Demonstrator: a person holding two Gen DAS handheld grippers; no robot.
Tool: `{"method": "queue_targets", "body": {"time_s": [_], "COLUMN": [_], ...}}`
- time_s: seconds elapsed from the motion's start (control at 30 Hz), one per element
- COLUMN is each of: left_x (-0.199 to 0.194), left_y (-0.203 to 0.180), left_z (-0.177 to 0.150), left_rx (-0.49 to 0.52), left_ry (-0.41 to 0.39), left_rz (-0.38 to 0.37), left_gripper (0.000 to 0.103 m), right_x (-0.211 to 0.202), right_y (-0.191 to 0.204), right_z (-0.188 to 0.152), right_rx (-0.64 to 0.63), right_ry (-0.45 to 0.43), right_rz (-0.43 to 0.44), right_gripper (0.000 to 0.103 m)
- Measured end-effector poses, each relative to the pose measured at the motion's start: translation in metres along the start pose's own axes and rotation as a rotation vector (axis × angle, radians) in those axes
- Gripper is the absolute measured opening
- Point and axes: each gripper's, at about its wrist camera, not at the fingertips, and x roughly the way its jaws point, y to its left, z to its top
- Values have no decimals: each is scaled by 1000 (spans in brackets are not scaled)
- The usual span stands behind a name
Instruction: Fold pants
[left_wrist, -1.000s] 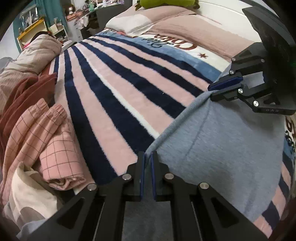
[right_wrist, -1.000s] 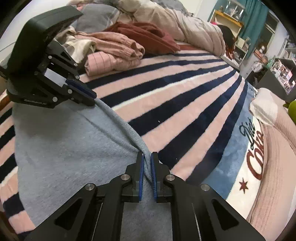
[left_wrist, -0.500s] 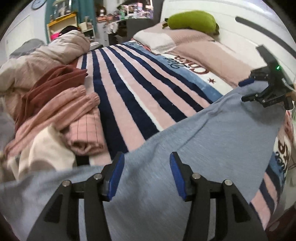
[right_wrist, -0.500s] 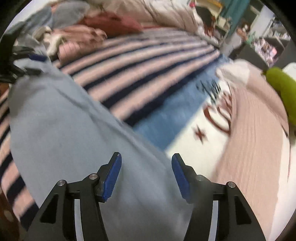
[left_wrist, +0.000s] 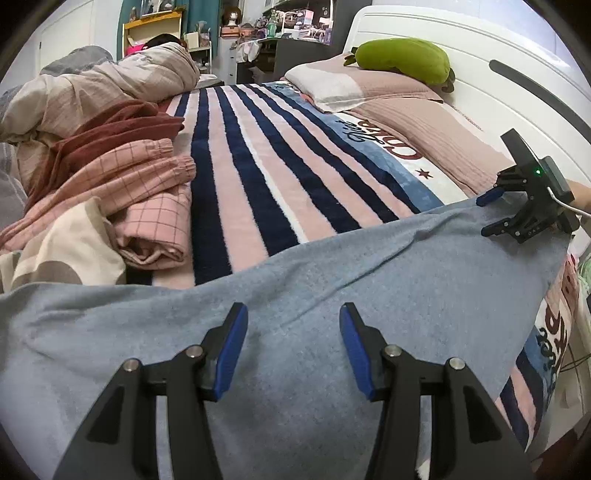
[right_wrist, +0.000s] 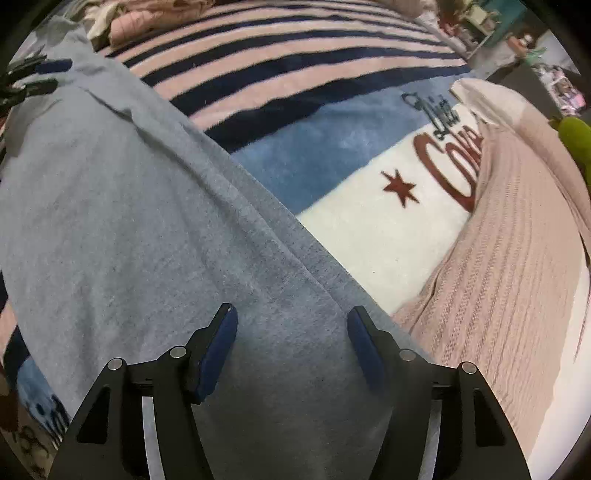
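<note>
Pants (left_wrist: 332, 295) lie spread on the striped blanket (left_wrist: 258, 177); our left gripper (left_wrist: 290, 350) and right gripper (right_wrist: 291, 343) gape empty above them, pillow (left_wrist: 332, 85) at one o'clock.

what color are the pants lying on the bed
Light grey-blue, plain with no pattern. The pants show best in the left wrist view, spread over the striped blanket.

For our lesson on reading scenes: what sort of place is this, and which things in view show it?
Most likely a lived-in bedroom: a bed under a striped blanket, a pillow by the white headboard, and cluttered shelves behind. Grey pants lie spread on it.
</note>
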Motion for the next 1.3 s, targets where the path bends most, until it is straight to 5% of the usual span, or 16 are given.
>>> {"method": "queue_targets", "body": {"time_s": [0.23, 0.3, 0.4, 0.6, 0.7, 0.83, 0.93, 1.0, 1.1, 1.3], "left_x": [7, 7, 5, -11, -30, -80, -115, -139, -156, -146], "left_y": [-4, -4, -2, 14, 30, 68, 97, 121, 144, 165], "left_z": [4, 5, 5, 1, -7, -45, -81, -112, -147, -197], "left_rx": [-4, -4, -10, -71, -132, -292, -428, -543, -681, -898], "left_ry": [-4, -7, -17, -65, -100, -165, -189, -205, -215, -263], "left_rz": [-32, -39, -37, 12, 65, 219, 294, 327, 312, 64], "left_gripper": [48, 48, 48, 48, 48, 65, 66, 68, 68, 68], "right_x": [13, 13, 7, -11, -14, -24, -45, -57, -69, -90], "right_y": [-8, -9, 2, 7, -6, -7, 3, 15, 33, 82], "right_z": [7, 7, 6, 0, -3, -12, -26, -35, -40, -54], "right_rx": [-8, -8, -45, 38, 111, 199, 326, 391, 450, 506], "right_ry": [58, 65, 47, -39, -59, -113, -218, -280, -341, -401], "right_rz": [67, 116, 75, -139, -145, -142, -125, -98, -92, -77], "right_gripper": [59, 33, 8, 0, 0, 1, 29, 35, 38, 41]}}
